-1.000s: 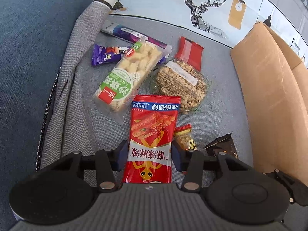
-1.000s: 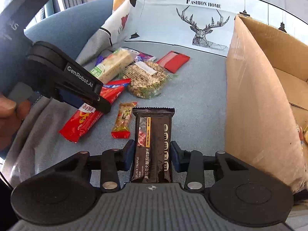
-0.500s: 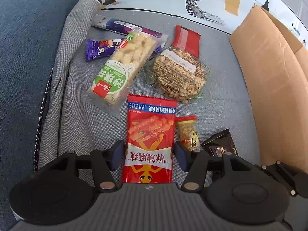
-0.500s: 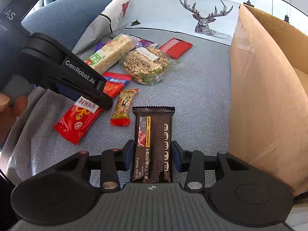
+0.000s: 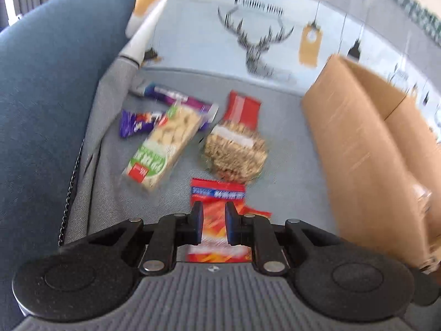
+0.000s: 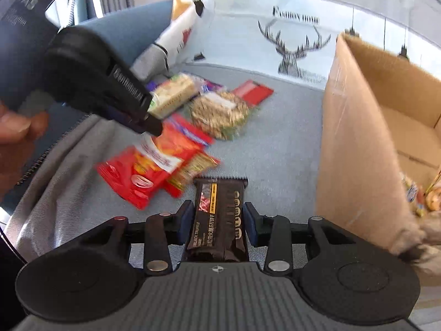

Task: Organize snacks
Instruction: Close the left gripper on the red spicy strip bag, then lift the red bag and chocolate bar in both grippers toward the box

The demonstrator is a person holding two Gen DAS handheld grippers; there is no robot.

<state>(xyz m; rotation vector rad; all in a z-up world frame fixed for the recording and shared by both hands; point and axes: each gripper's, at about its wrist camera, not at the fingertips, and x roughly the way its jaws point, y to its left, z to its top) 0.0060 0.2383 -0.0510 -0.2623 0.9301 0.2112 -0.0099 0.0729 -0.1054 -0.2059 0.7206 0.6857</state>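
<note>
The left gripper [image 5: 214, 222] has its jaws drawn in on the red pack [image 5: 217, 209]; they have just been closing, and the pack sits pinched between the pads, its printed top edge sticking out ahead of the fingertips. From the right wrist view the same red pack [image 6: 148, 165] hangs off the cushion, crumpled, under the left gripper's black fingers [image 6: 143, 121], with a hand [image 6: 16, 129] on the grip at the far left edge. The right gripper [image 6: 217, 222] is partly closed on the dark bar [image 6: 219, 215], both pads against its long sides, the bar lying lengthwise between them. Just left of the bar, a small yellow-red packet [image 6: 193, 171] lies on the grey cushion [image 6: 275, 149], partly under the raised red pack. Farther out sit a round peanut cake [image 5: 237, 151], a green-labelled bar [image 5: 165, 146] touching purple wrappers [image 5: 135, 122], and a red sachet [image 5: 242, 107] behind the cake. A cardboard box [image 6: 355, 127] stands open at the right, well apart from the loose snacks; some packets [image 6: 421, 195] show inside at its near end. A deer-print cover [image 5: 256, 49] rises behind the cushion. Both views are blurred, so label text is unreadable.
</note>
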